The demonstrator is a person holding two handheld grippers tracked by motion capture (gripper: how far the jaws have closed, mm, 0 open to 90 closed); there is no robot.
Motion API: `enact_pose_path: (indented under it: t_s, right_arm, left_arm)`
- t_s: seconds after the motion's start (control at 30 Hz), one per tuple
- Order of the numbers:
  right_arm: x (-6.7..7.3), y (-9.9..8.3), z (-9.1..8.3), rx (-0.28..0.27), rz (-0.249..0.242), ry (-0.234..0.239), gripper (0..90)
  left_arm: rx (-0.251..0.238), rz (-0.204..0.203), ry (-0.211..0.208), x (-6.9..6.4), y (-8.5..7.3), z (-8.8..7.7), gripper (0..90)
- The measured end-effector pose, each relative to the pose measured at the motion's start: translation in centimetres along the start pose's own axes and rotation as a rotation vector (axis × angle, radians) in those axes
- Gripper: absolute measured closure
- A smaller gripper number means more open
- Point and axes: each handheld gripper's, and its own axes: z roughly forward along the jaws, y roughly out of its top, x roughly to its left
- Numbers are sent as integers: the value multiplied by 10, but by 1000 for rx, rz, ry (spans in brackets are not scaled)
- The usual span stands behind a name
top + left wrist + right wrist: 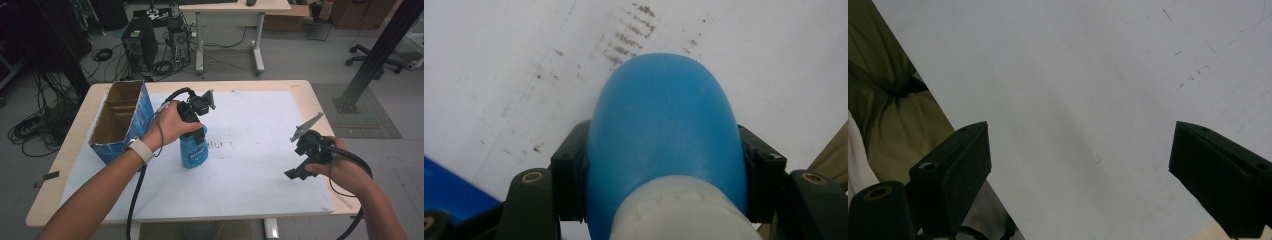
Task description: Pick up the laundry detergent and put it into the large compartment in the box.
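Now my left gripper [196, 131] has its jaws clamped on the blue bottle [194, 150] standing on the counter [300, 87]; my right gripper [1080, 175] idles, jaws apart. Smooth, rounded plastic could slip free if I lift crookedly.

Tongs [664, 170] clamp the blue bottle [664, 125] from both sides above the white sheet [499, 60]

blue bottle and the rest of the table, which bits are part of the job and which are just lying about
In the job:
- blue bottle, upright on the white sheet
- left tongs, shut on the bottle just below its white cap
- right tongs, open and holding nothing

Lying about:
- open cardboard box beside the bottle
- computer tower on the floor
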Motion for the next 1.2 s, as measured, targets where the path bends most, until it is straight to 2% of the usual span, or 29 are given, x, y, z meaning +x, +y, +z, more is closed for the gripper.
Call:
enact_pose_path:
  t_s: [0.63, 1.2]
  right_arm:
    - [1, 1, 0, -9, -10, 1, 99]
    - [1, 3, -3, -13, -16, -3, 99]
  left_arm:
    - [-27, -21, 5, -2, -2, -18, 373]
    - [-45, -80, 33, -3, -5, -43, 373]
